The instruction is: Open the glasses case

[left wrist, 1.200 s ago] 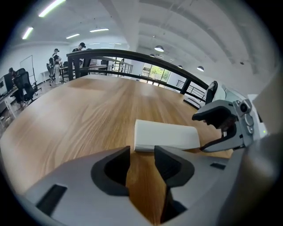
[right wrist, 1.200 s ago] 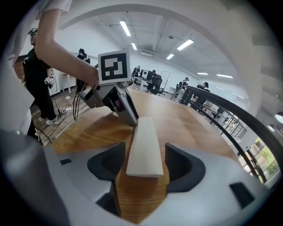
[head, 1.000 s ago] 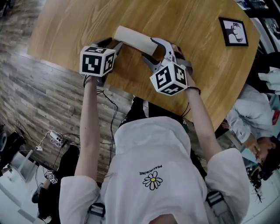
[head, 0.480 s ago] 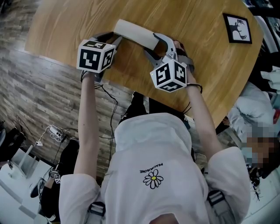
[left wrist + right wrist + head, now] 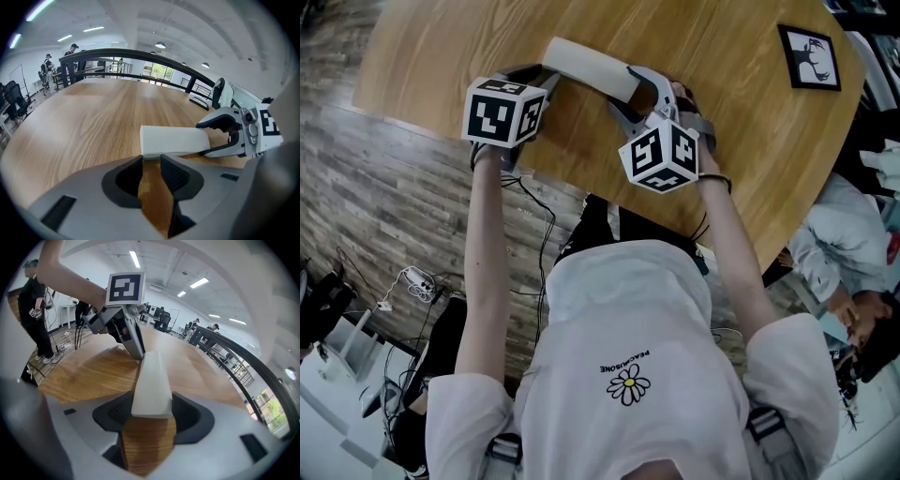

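A white glasses case (image 5: 586,67) lies closed and slantwise on the wooden table (image 5: 722,112). My right gripper (image 5: 633,98) is shut on its right end. In the right gripper view the pads press both long sides of the case (image 5: 152,376) at the right gripper (image 5: 151,401). My left gripper (image 5: 548,82) is at the case's left end. Its jaws are closing, and the left gripper (image 5: 151,158) shows only bare wood between the pads. Its tips stand at the near edge of the case (image 5: 173,140). I cannot tell whether they touch it.
A framed black-and-white deer picture (image 5: 811,58) lies on the table's far right. The table's near edge (image 5: 553,178) runs just under both grippers. Another person (image 5: 844,253) sits at the right. Cables (image 5: 417,295) lie on the floor.
Both grippers keep their places at the case's two ends. The left gripper's fingers look slightly closer together. The case has not moved.
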`<state>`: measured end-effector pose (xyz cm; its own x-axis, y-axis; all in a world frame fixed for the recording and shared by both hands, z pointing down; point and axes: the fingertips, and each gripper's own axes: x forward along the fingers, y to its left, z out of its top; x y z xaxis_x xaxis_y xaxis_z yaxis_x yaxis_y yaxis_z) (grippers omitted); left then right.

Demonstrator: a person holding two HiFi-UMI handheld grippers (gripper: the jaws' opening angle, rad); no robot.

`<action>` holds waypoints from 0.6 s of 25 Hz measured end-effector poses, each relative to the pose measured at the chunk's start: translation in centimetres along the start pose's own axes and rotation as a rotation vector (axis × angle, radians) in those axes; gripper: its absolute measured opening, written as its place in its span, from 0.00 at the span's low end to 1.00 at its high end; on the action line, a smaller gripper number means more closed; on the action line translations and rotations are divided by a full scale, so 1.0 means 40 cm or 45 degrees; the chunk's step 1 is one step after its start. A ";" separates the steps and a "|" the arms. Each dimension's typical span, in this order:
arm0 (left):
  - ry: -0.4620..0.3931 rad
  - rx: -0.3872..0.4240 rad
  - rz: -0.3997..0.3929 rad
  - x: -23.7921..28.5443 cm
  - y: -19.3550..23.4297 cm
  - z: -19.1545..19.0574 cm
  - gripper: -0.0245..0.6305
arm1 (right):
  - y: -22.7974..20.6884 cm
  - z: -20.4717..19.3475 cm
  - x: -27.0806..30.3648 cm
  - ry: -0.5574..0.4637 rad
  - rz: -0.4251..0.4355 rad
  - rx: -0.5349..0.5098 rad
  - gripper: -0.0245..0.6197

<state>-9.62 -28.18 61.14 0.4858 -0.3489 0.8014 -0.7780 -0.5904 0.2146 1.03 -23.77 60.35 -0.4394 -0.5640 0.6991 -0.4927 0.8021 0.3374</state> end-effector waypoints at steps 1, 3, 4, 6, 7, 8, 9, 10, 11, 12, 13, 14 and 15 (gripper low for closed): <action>0.000 -0.001 0.002 0.000 0.001 0.001 0.24 | -0.001 0.001 0.000 -0.001 0.009 0.010 0.45; -0.001 -0.007 0.001 0.002 0.000 0.001 0.24 | -0.001 -0.001 -0.001 -0.003 0.037 0.027 0.45; 0.001 -0.009 -0.002 0.003 -0.002 -0.001 0.24 | 0.001 -0.003 -0.003 -0.005 0.054 0.038 0.45; 0.011 -0.009 -0.007 0.006 -0.004 -0.005 0.24 | 0.002 -0.006 -0.004 -0.014 0.087 0.069 0.45; 0.017 -0.006 -0.007 0.008 -0.004 -0.006 0.24 | -0.001 -0.005 -0.004 -0.023 0.103 0.095 0.45; 0.022 -0.002 -0.006 0.008 -0.002 -0.006 0.24 | -0.005 -0.002 -0.004 -0.035 0.123 0.134 0.45; 0.026 0.003 -0.003 0.008 -0.001 -0.006 0.24 | -0.011 0.001 -0.005 -0.046 0.147 0.182 0.45; 0.030 0.006 -0.001 0.008 -0.001 -0.006 0.24 | -0.016 0.003 -0.008 -0.055 0.174 0.226 0.45; 0.032 0.007 0.002 0.007 -0.002 -0.007 0.24 | -0.020 0.006 -0.010 -0.062 0.201 0.261 0.45; 0.033 0.008 0.005 0.006 -0.001 -0.007 0.24 | -0.024 0.010 -0.013 -0.071 0.225 0.289 0.45; 0.036 0.008 0.008 0.005 -0.001 -0.008 0.24 | -0.027 0.013 -0.016 -0.080 0.244 0.316 0.45; 0.040 0.009 0.008 0.006 -0.001 -0.010 0.24 | -0.030 0.014 -0.020 -0.087 0.256 0.345 0.44; 0.044 0.011 0.007 0.007 -0.001 -0.010 0.23 | -0.035 0.015 -0.024 -0.093 0.259 0.374 0.44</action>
<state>-9.63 -27.97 61.57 0.4672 -0.3268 0.8216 -0.7772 -0.5948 0.2054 1.68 -24.49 58.82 -0.5979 -0.4201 0.6827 -0.5797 0.8148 -0.0064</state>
